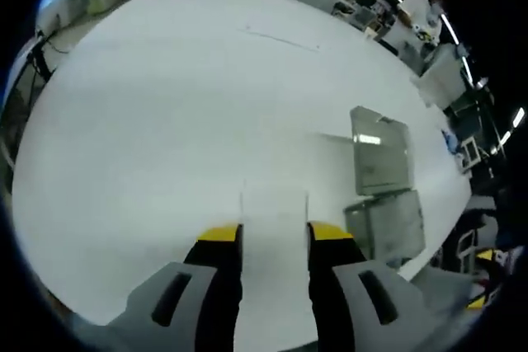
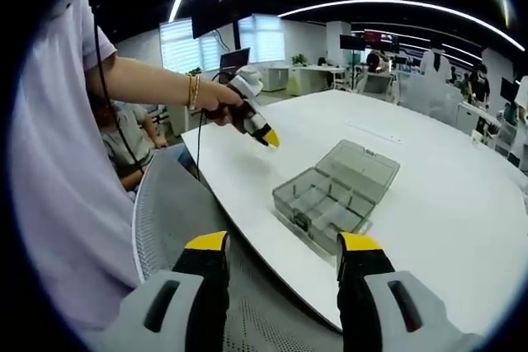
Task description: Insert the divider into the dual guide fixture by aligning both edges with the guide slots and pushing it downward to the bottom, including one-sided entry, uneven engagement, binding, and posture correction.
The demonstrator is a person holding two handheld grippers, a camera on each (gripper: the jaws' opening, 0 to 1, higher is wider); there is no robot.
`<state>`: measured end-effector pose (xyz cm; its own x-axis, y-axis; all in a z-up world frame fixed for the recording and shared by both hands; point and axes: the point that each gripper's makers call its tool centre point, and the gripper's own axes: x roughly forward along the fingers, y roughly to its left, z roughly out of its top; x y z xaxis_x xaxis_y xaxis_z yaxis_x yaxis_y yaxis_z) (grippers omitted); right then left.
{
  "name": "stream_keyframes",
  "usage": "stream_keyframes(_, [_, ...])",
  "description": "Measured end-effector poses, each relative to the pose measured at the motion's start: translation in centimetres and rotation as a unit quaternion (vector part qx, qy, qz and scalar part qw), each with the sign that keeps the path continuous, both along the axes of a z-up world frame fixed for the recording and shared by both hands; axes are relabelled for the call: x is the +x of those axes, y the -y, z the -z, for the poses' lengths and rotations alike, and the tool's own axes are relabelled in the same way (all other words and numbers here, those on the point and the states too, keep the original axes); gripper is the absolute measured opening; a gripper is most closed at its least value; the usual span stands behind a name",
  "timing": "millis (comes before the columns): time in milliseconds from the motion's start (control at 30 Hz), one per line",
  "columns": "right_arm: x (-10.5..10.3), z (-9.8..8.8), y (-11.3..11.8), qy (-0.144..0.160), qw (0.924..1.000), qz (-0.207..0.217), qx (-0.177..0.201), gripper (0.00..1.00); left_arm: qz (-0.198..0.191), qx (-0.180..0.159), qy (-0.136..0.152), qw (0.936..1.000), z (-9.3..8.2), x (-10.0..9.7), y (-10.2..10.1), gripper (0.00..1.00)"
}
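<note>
In the left gripper view, the left gripper (image 1: 275, 232) rises from the bottom with its two yellow-tipped jaws parted, and a thin white rectangular piece — apparently the divider (image 1: 274, 212) — sits in the gap between them; whether the jaws actually press on it I cannot tell. The white table (image 1: 181, 113) spreads wide and bare to the left and ahead. To the right lies one clear plastic box (image 1: 381, 183), its lid laid open, close to the table's right edge. Room clutter lies beyond the far rim.

In the right gripper view, going from the left: a person in a pale shirt (image 2: 49, 162), then one mesh chair back (image 2: 177, 212), then a bare forearm with a gold bracelet (image 2: 193, 91) reaching over the table's near left corner. The hand (image 2: 219, 103) holds the left gripper, yellow tips pointing down toward the tabletop, well apart from the box. What lies between those tips is too small to see here. The one box sits in the middle, near the table's front edge — its tray shows several compartments, the hinged lid folded flat behind. Bare tabletop extends to the right and back. The right gripper (image 2: 283, 243) has its two jaws wide apart with nothing between them, hovering over the chair and the table edge.
</note>
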<state>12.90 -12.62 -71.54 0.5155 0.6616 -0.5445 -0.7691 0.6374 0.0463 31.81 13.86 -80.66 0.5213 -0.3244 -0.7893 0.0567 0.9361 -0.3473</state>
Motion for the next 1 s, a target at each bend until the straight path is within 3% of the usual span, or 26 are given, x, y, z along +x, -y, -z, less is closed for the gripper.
stream_keyframes(233, [0.3,0.0,0.2,-0.004,1.0,0.008,-0.004,0.48,-0.006,-0.041,0.062,0.9972,-2.4,0.8,1.1,0.28])
stream_keyframes(300, [0.4,-0.1,0.3,-0.005,0.9999,0.013,-0.004,0.48,0.002,-0.058,0.095,0.9938,-3.4,1.1,1.9,0.28])
stream_keyframes(467, [0.9,-0.3,1.0,-0.002,0.9994,0.029,-0.02,0.45,0.008,-0.09,0.139,0.9862,-5.1,1.0,3.1,0.28])
stream_keyframes(867, [1.1,-2.1,0.8,0.017,0.9981,0.044,-0.04,0.45,0.022,-0.136,0.196,0.9709,-7.8,0.6,4.2,0.28])
stream_keyframes(1000, [0.9,-2.1,0.6,0.018,0.9978,0.044,-0.046,0.45,0.04,-0.153,0.221,0.9624,-9.1,0.3,5.1,0.28])
